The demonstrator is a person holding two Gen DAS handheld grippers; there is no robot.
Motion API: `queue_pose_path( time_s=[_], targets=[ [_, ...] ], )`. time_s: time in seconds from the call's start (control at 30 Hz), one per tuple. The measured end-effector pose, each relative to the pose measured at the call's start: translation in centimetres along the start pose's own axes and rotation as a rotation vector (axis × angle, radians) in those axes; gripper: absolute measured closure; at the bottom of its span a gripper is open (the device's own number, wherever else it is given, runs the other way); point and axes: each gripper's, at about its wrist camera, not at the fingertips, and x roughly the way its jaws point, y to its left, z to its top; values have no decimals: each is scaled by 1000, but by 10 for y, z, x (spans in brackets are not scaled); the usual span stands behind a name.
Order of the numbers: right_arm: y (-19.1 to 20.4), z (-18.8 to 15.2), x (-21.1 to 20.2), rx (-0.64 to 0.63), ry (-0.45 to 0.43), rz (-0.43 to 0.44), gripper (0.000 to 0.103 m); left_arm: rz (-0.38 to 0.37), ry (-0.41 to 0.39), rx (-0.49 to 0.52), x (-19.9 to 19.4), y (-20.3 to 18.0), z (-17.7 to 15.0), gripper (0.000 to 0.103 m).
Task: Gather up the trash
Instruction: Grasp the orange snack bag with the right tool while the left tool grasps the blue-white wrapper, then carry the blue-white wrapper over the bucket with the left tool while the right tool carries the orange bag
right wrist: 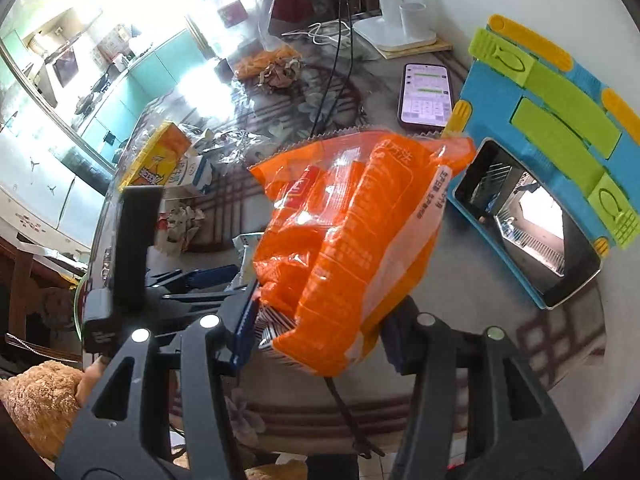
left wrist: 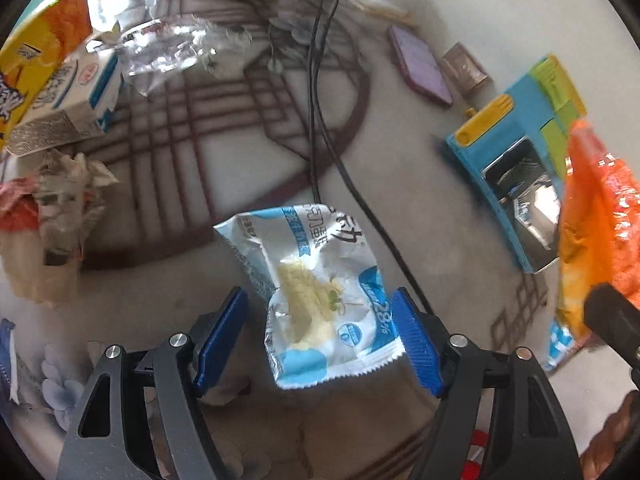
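A blue-and-white snack wrapper (left wrist: 320, 300) lies on the table between the fingers of my left gripper (left wrist: 320, 340), which is open around it; the right pad seems to touch its edge. My right gripper (right wrist: 320, 324) is shut on a large orange plastic bag (right wrist: 348, 240) and holds it above the table; the bag also shows at the right edge of the left wrist view (left wrist: 596, 232). More trash lies at the left: crumpled paper (left wrist: 64, 200), a milk carton (left wrist: 76, 92), clear plastic film (left wrist: 172, 48).
A black cable (left wrist: 320, 120) runs across the table past the wrapper. A blue, green and yellow phone stand (right wrist: 552, 140) holds a phone (right wrist: 528, 220). A second phone (right wrist: 426, 96) lies behind. A yellow box (left wrist: 36, 60) stands far left. A brown plush toy (right wrist: 36, 400) sits low left.
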Motion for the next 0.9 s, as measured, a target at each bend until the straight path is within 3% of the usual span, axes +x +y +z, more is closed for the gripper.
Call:
queue_pose_path(
  time_s=[0.07, 0.17, 0.27, 0.53, 0.9],
  targets=[
    [-3, 2, -2, 3, 0, -1, 53, 11, 4, 19, 3, -6, 1, 49],
    [-2, 2, -2, 1, 2, -3, 53, 20, 15, 21, 6, -5, 3, 88],
    [1, 4, 0, -4, 0, -2, 53, -1, 15, 17, 3, 0, 1, 95],
    [25, 9, -1, -49, -19, 14, 53, 18, -92, 42, -49, 10, -6, 98],
    [105, 19, -2, -208, -48, 79, 53, 150, -346, -119, -170, 88, -28, 98]
  ],
)
